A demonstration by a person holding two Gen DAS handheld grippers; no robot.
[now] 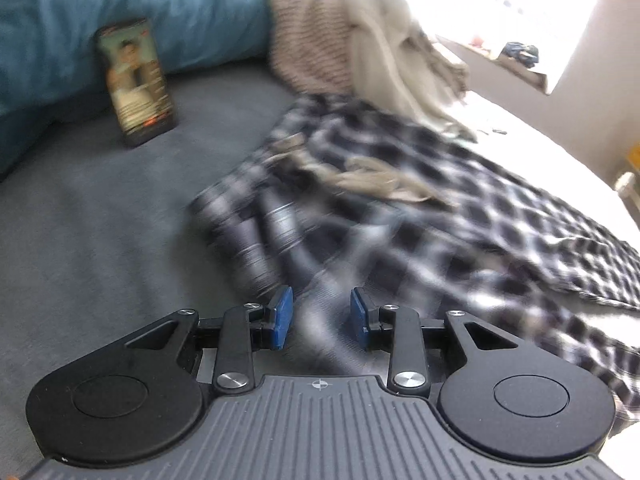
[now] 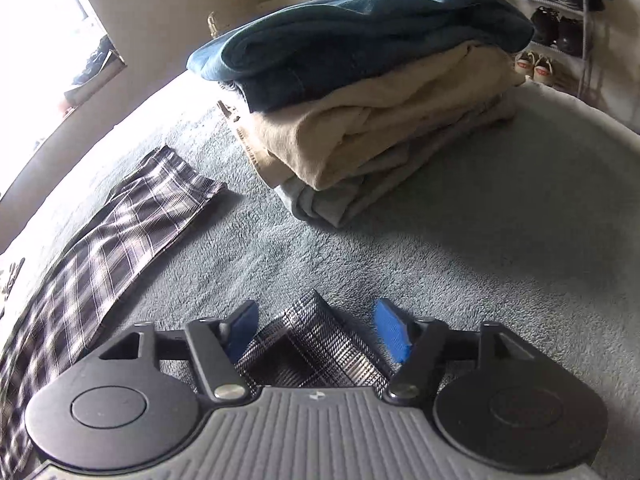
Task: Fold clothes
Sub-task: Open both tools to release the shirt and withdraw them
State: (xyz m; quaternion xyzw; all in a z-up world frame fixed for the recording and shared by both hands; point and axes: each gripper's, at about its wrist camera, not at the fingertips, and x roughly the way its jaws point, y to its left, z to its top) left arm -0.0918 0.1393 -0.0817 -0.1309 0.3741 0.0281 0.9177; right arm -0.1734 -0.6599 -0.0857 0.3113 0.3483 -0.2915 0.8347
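A dark plaid garment (image 1: 420,200) lies spread and rumpled on the grey bed cover (image 1: 100,220), blurred by motion. My left gripper (image 1: 321,316) is open, its blue pads apart over the plaid cloth's near edge. In the right wrist view the plaid garment (image 2: 120,232) stretches along the left, and one corner of it (image 2: 316,344) lies between the blue pads of my right gripper (image 2: 318,330), which is open. Neither gripper holds the cloth.
A stack of folded clothes (image 2: 360,100), blue on top, beige and grey below, sits on the bed ahead of the right gripper. A beige knit and a cream garment (image 1: 360,48) are heaped beyond the plaid. A phone (image 1: 136,80) leans against a blue pillow (image 1: 140,8). Shoe rack (image 2: 560,28) at far right.
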